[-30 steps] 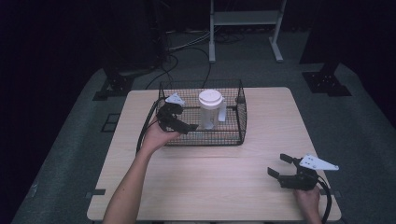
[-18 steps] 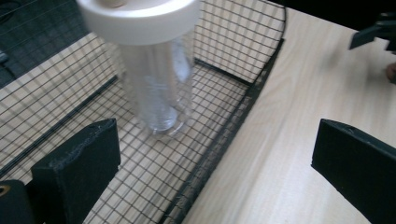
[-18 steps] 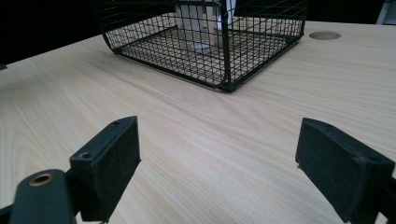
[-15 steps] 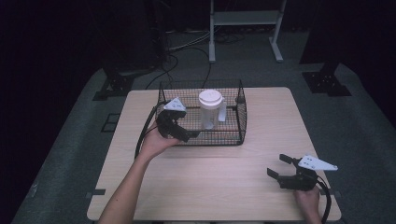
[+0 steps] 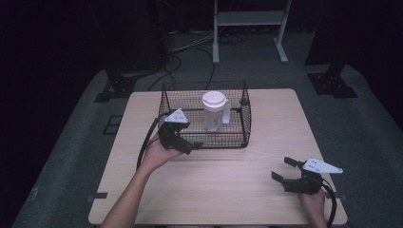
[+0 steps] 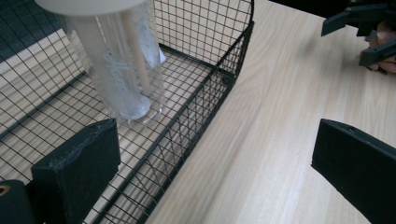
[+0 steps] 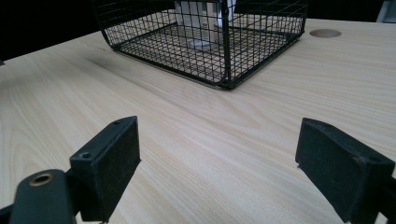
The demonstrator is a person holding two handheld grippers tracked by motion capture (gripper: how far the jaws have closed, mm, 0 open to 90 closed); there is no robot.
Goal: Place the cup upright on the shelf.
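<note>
A black wire basket (image 5: 205, 138) stands at the table's far middle. Upright inside it is a clear plastic jug (image 5: 213, 112) with a white lid. My left gripper (image 5: 194, 144) is open at the basket's near left corner. In the left gripper view it (image 6: 215, 172) straddles the basket's front wall (image 6: 205, 98), one jaw over the mesh floor and one over the table, and the jug (image 6: 119, 70) stands just ahead. My right gripper (image 5: 281, 169) is open and empty near the table's front right. It (image 7: 219, 163) faces the basket (image 7: 154, 28) from a distance.
The light wooden table (image 5: 228, 190) has bare room between the two grippers. A round hole (image 7: 325, 33) sits in the tabletop past the basket. Black cables trail from both grippers. A white metal stand (image 5: 249, 19) and dark equipment feet are on the floor beyond.
My left gripper has drawn back from the basket's left side toward the person, ending at the near front wall. The right gripper has stayed put.
</note>
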